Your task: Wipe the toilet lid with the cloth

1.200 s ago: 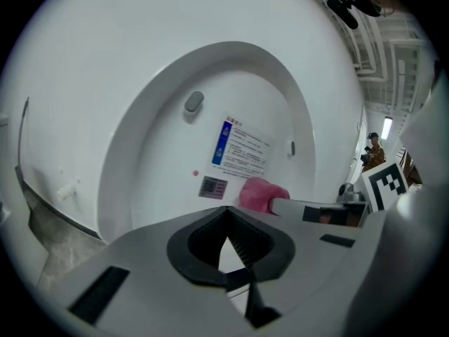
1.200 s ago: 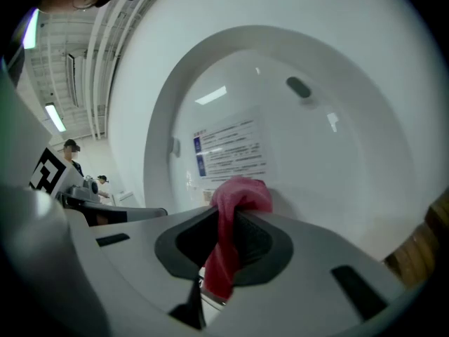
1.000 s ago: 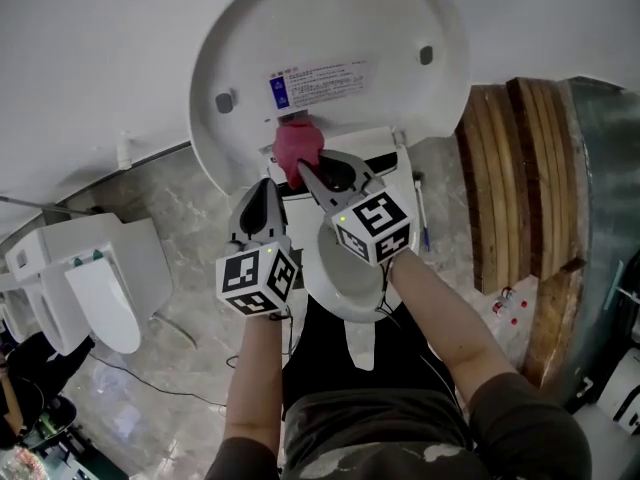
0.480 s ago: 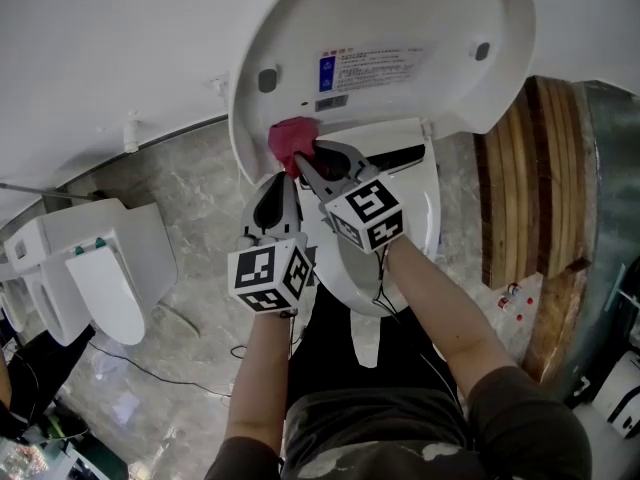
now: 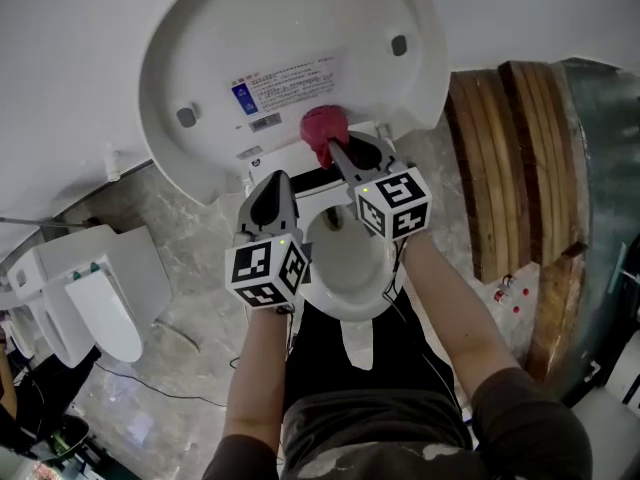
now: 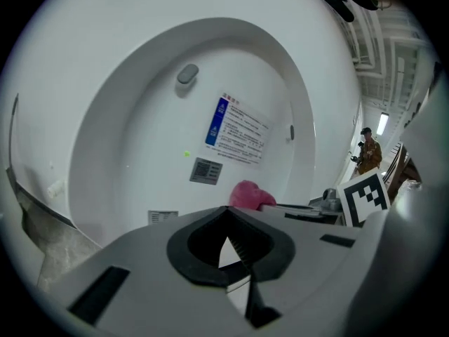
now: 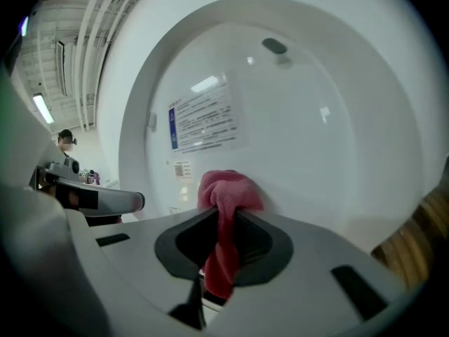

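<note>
My right claw [image 7: 222, 220] is pinched on the soft, floppy pink cloth [image 7: 226, 188], held by its bunched middle so the puffy end presses the low part of the raised round white plastic toilet lid [image 5: 300, 28], and my left claw [image 6: 226, 220] is closed, empty.

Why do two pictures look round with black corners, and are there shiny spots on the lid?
Left gripper view: a wide lens bends everything into a circle with black corners, and the lid is evenly lit. Right gripper view: the same round bend, with small bright glints of lamps on the lid above the cloth. Head view: far less bent, with soft light and no hard shadows.
</note>
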`<state>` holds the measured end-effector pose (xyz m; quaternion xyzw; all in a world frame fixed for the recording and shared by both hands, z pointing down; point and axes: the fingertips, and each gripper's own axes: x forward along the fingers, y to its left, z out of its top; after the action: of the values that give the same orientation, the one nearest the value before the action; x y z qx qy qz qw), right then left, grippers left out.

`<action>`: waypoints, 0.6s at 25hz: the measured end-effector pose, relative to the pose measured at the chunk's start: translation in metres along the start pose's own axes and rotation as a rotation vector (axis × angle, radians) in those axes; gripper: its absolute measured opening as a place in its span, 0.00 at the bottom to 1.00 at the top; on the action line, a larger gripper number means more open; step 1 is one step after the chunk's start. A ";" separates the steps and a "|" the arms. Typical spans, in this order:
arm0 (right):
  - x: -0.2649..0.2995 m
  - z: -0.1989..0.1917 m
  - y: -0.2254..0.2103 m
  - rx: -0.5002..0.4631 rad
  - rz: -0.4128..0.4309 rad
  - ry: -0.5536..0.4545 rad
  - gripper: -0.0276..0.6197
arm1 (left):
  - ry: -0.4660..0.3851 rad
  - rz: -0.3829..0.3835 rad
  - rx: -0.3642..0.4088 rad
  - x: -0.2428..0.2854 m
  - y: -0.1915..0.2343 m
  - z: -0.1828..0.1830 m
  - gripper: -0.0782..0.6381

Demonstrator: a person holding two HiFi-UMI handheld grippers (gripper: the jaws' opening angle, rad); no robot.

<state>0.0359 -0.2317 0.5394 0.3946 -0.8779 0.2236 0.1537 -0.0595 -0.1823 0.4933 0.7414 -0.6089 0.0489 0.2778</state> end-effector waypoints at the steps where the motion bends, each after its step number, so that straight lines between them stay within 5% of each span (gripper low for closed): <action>1: -0.007 -0.001 -0.013 0.016 -0.020 -0.001 0.11 | 0.001 -0.006 0.003 0.004 -0.009 -0.001 0.12; 8: -0.048 -0.020 -0.087 0.106 -0.121 0.011 0.11 | 0.021 -0.035 0.018 0.028 -0.062 -0.017 0.12; 15: -0.070 -0.025 -0.096 0.101 -0.084 0.025 0.11 | 0.015 -0.038 0.016 0.034 -0.094 -0.024 0.12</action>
<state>0.1557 -0.2316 0.5556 0.4355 -0.8461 0.2661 0.1540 0.0433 -0.1915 0.4943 0.7547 -0.5921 0.0541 0.2774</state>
